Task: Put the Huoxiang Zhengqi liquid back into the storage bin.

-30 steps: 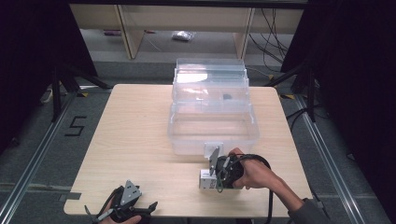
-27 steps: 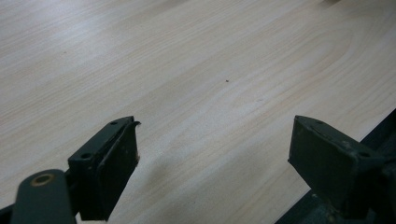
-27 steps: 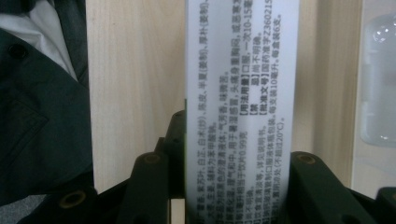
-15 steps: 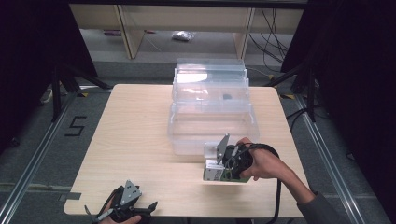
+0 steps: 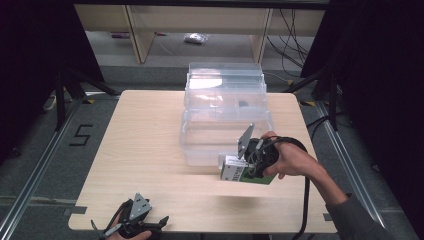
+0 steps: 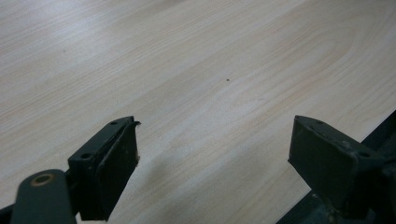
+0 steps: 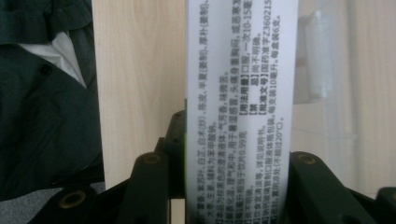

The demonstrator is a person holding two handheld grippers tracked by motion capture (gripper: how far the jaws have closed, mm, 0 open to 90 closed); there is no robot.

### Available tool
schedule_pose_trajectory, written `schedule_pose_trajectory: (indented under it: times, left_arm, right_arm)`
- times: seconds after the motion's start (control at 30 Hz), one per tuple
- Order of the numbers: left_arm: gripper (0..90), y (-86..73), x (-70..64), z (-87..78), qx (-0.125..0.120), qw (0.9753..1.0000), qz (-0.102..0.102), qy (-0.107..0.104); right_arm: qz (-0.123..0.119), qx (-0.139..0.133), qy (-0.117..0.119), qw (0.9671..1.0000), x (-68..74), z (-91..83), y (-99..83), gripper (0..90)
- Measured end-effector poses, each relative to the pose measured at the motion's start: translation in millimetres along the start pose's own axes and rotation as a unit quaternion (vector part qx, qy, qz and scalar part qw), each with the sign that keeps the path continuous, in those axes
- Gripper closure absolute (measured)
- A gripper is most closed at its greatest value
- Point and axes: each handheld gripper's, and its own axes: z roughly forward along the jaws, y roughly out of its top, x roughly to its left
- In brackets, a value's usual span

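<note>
A white and green carton (image 5: 234,170) printed with small text (image 7: 240,107) is held above the table's right front part. My right gripper (image 5: 247,165) is shut on the carton, its black jaws pressing both sides of it (image 7: 236,186). The carton hangs just in front of a clear plastic storage box (image 5: 225,125). My left gripper (image 5: 131,225) rests at the table's front left edge. Its jaws stand wide apart over bare wood (image 6: 215,154), with nothing between them.
The clear box has stepped tiers and a small dark item (image 5: 243,104) inside an upper tier. The wooden table (image 5: 145,150) has a notch at its front left edge. Shelving (image 5: 200,30) stands beyond the table. A dark sleeve (image 7: 42,93) is at the left of the right gripper view.
My right gripper has lifted the carton and carried it slightly rightward and toward the clear box. The left gripper has stayed still.
</note>
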Motion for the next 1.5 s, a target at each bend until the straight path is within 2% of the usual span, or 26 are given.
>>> schedule_pose_trajectory:
  times: [0.07,0.1,0.13,0.27,0.37,0.43,0.47,0.63,0.67,0.77,0.8,0.83,0.87,0.9,0.93,0.97,1.0,1.07,1.1,1.2,1.23,1.27,1.33,1.37,1.4,1.5]
  left_arm:
    - [15.0,-0.2,1.1,0.3,0.001,1.0000,0.004,0.001]
    - [15.0,-0.2,1.1,0.3,0.001,1.0000,0.004,0.001]
    - [15.0,-0.2,0.0,1.3,-0.005,1.0000,-0.006,0.003]
    - [15.0,-0.6,-0.5,2.1,-0.010,0.9999,-0.009,0.007]
    - [15.0,-0.6,0.5,0.8,-0.004,1.0000,-0.001,0.004]
    - [15.0,-0.3,0.1,0.2,-0.001,1.0000,-0.006,0.004]
    - [15.0,-0.4,1.2,0.0,0.000,1.0000,0.003,0.002]
    - [15.0,-0.8,0.1,1.2,-0.008,0.9999,-0.007,0.003]
    - [15.0,-0.7,1.3,-0.5,0.003,1.0000,0.003,0.002]
    - [15.0,-0.7,0.9,-0.4,0.006,1.0000,0.001,0.003]
    - [15.0,-0.5,1.6,-0.2,0.007,1.0000,0.004,-0.004]
    - [15.0,-1.2,-0.4,1.9,-0.004,1.0000,-0.004,0.006]
    - [15.0,-1.1,-0.1,1.4,-0.002,1.0000,-0.002,0.003]
    - [15.0,-0.6,1.3,-0.1,0.005,1.0000,0.003,-0.006]
    - [15.1,-0.9,0.1,1.8,-0.005,1.0000,-0.008,0.001]
    - [15.0,-1.1,-0.5,1.7,-0.009,0.9999,-0.013,0.000]
    - [15.0,-0.8,1.1,-0.5,0.006,1.0000,0.000,-0.001]
    - [15.0,-1.3,1.1,0.8,-0.001,1.0000,0.001,-0.002]
    - [15.0,-1.1,-0.8,2.5,-0.007,0.9999,-0.010,0.005]
    - [15.0,-1.5,0.4,0.9,-0.003,1.0000,0.000,-0.002]
    - [15.0,-1.5,0.6,1.0,-0.003,1.0000,0.000,-0.003]
    - [15.0,-1.4,-0.3,2.3,-0.010,0.9999,-0.012,0.002]
    - [15.0,-1.2,-0.1,2.1,-0.012,0.9999,-0.007,0.001]
    - [15.0,-1.5,-1.0,2.1,-0.011,0.9998,-0.014,0.002]
    - [15.0,-1.2,0.8,0.4,0.003,1.0000,0.002,-0.003]
    - [15.0,-1.1,0.7,-0.1,0.004,1.0000,0.001,-0.004]
  right_arm:
    - [0.019,0.005,0.001,0.9998,-2.8,-7.3,1.9,64.9]
    - [0.005,0.003,0.001,1.0000,-6.7,-8.8,2.6,64.9]
    - [0.005,0.003,0.001,1.0000,-6.7,-8.8,2.6,64.9]
    - [0.018,0.005,-0.002,0.9998,-16.0,-18.8,5.1,64.9]
    - [0.017,0.003,-0.003,0.9998,-23.0,-24.6,6.2,64.9]
    - [0.011,0.001,-0.004,0.9999,-26.3,-26.3,6.6,64.9]
    - [0.022,0.002,-0.005,0.9997,-30.5,-30.2,7.2,64.9]
    - [0.016,0.001,-0.005,0.9999,-41.1,-33.2,8.1,64.9]
    - [0.025,0.001,-0.005,0.9997,-45.8,-34.3,7.6,64.9]
    - [0.033,0.002,-0.010,0.9994,-52.2,-36.4,6.4,64.9]
    - [0.018,-0.003,-0.009,0.9998,-56.6,-36.2,6.1,64.9]
    - [0.036,0.002,-0.013,0.9993,-57.5,-37.7,5.4,64.9]
    - [0.025,0.000,-0.012,0.9996,-61.5,-37.4,5.3,64.9]
    - [0.027,0.001,-0.013,0.9996,-63.5,-37.7,5.0,64.9]
    - [0.034,0.002,-0.014,0.9993,-65.9,-38.3,4.4,64.9]
    - [0.025,-0.003,-0.014,0.9996,-70.7,-38.3,3.8,64.9]
    - [0.031,-0.002,-0.017,0.9994,-72.7,-38.6,3.2,64.9]
    - [0.034,-0.004,-0.018,0.9992,-77.2,-38.0,2.3,64.9]
    - [0.042,-0.005,-0.021,0.9989,-81.7,-36.9,1.1,64.9]
    - [0.040,-0.006,-0.022,0.9989,-86.9,-34.7,0.2,64.9]
    - [0.052,-0.003,-0.022,0.9984,-88.2,-33.6,-0.6,64.9]
    - [0.041,-0.004,-0.025,0.9989,-94.5,-31.3,-1.6,64.9]
    - [0.043,-0.005,-0.026,0.9987,-98.2,-28.6,-2.4,64.9]
    - [0.043,-0.005,-0.026,0.9987,-98.2,-28.6,-2.4,64.9]
    - [0.042,-0.003,-0.027,0.9987,-102.2,-26.3,-3.2,64.9]
    - [0.040,-0.002,-0.027,0.9988,-106.4,-22.5,-4.3,64.9]
